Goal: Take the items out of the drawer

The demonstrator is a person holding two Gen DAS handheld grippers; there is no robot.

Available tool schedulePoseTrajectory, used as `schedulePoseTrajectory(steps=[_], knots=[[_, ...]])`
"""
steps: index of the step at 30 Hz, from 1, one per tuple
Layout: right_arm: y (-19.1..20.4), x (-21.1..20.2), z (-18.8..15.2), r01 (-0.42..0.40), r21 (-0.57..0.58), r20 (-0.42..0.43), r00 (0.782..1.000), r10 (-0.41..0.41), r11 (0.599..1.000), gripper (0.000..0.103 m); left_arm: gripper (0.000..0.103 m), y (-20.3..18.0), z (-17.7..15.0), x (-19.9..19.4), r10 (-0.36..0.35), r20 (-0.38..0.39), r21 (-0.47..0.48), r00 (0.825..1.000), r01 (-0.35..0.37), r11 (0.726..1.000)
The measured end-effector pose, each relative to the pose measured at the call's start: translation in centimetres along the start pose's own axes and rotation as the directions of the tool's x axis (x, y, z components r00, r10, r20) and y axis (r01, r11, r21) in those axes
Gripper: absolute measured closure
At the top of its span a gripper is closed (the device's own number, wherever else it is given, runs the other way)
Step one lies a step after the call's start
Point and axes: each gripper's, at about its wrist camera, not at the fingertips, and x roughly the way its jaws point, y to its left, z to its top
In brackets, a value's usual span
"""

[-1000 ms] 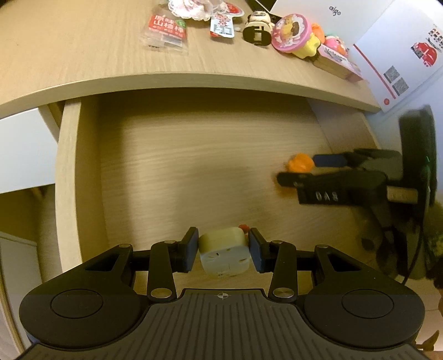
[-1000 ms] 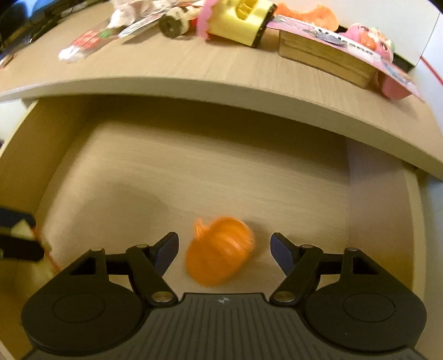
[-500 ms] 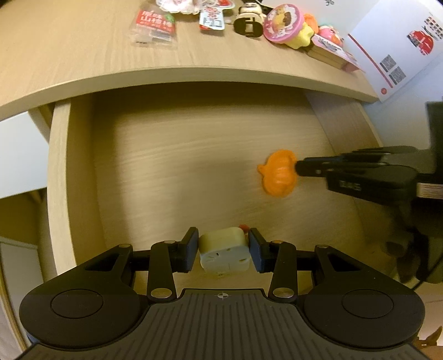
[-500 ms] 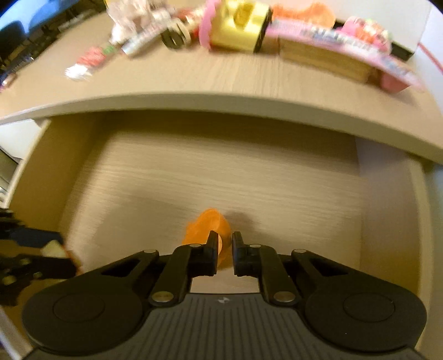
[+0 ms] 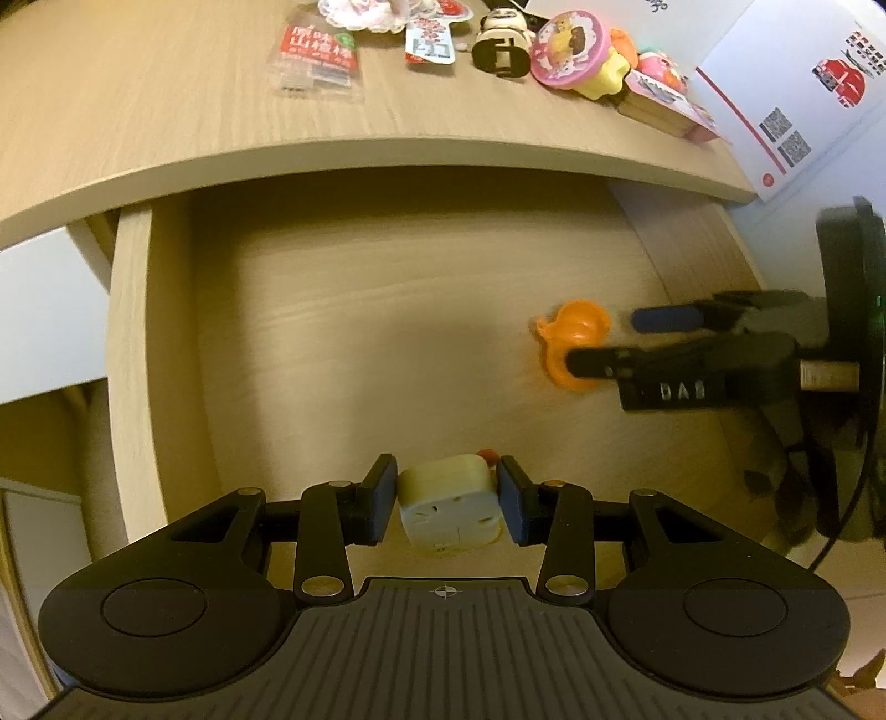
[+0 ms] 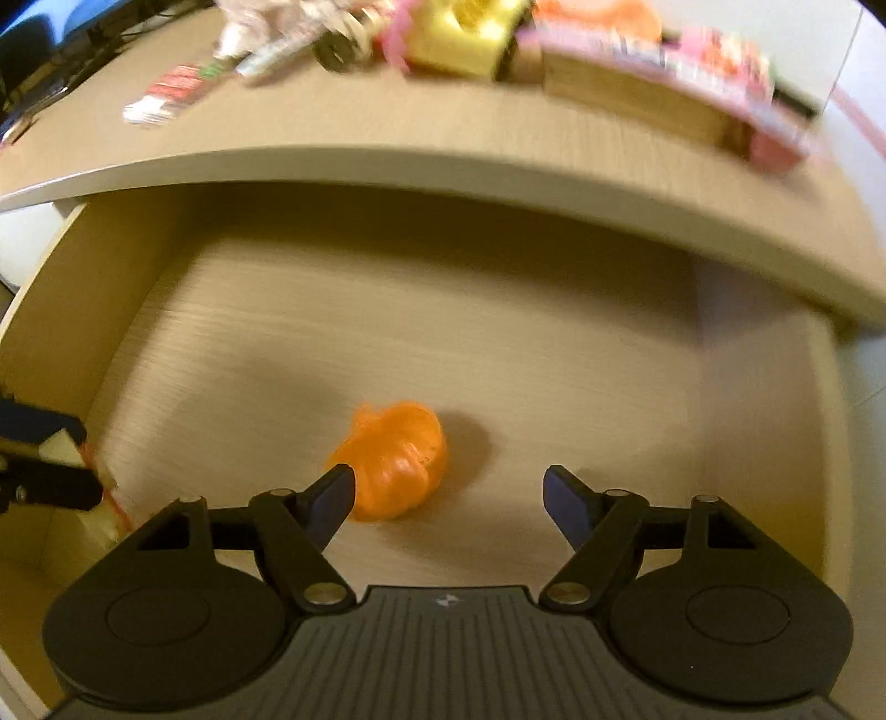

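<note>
The wooden drawer (image 5: pixel 130 360) stands pulled out under the desk. My left gripper (image 5: pixel 446 490) is shut on a cream block-shaped toy (image 5: pixel 448 515) low over the drawer's near edge. In the right wrist view the same toy (image 6: pixel 62 446) shows at the far left. An orange plastic toy (image 6: pixel 400 464) lies on the drawer floor, also visible as the orange toy (image 5: pixel 576 338) in the left wrist view. My right gripper (image 6: pixel 448 488) is open above it, with the left fingertip (image 6: pixel 332 495) next to the toy and the right one well apart.
The desk top (image 5: pixel 166 111) overhangs the drawer's back. On it lie a red snack packet (image 5: pixel 315 50), a pink-lidded yellow toy (image 5: pixel 576 55), a wooden box (image 6: pixel 637 105) and other small items. A white printed box (image 5: pixel 803 99) stands at the right.
My right gripper, open a second ago, closed on the orange toy and has opened again; the toy now lies on the drawer floor beside its left finger. The left gripper keeps holding the cream toy.
</note>
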Motion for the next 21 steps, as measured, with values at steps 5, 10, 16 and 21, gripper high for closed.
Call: schedulePoseTrajectory(steps=[5,10,16,21], knots=[[1.0,2.1,1.5,-0.019,-0.030,-0.038,0.999,0.018,0.999,0.027,0.060,0.0,-0.3,-0.1,0.002,-0.001,-0.006,1.000,-0.002,1.000],[1.8,3.0,1.9,0.002,-0.022,-0.041,0.999,-0.003,1.000,0.051,0.059,0.5,-0.3,-0.2,0.009,0.006,-0.024,1.000,-0.009,1.000],[3.4,-0.3,1.7,0.000,-0.069,-0.006,1.000,0.000,0.998,0.051,0.060,0.8,-0.1,-0.2,0.010,0.005,-0.022,1.000,-0.010,1.000],[5.7,-5.8,1.3,-0.027,-0.130,0.098,0.994,0.039,0.991,0.051,0.060,0.4,1.8,-4.1,-0.045,0.084,0.025,0.995,0.043,0.999]])
